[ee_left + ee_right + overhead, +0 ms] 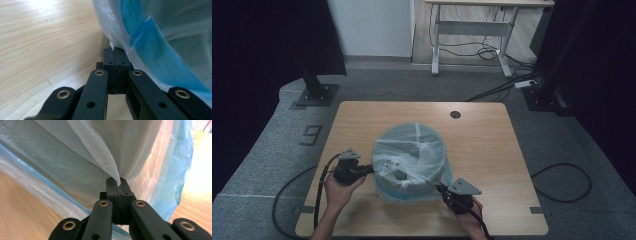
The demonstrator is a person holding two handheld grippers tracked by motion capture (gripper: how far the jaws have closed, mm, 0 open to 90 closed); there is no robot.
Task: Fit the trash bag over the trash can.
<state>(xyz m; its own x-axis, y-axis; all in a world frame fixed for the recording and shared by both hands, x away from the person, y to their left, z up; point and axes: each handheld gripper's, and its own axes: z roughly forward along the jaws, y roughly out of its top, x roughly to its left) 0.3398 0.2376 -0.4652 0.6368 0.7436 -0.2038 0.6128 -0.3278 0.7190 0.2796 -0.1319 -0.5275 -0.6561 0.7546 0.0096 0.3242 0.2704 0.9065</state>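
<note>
On the wooden table [492,145], left claw [114,53] and right claw [117,183] each pinch the white plastic bag [409,155] lining a round bin.

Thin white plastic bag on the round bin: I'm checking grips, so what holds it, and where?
Both: left hand-held gripper pinches the white plastic bag's edge; right hand-held gripper pinches a gathered fold.

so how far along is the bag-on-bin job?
Done: the white plastic bag is draped over the round bin, a blue liner beneath it. In hand: left gripper and right gripper are each shut on a fold of bag film at opposite sides. Left: probably pulling the film down around the rim.
</note>
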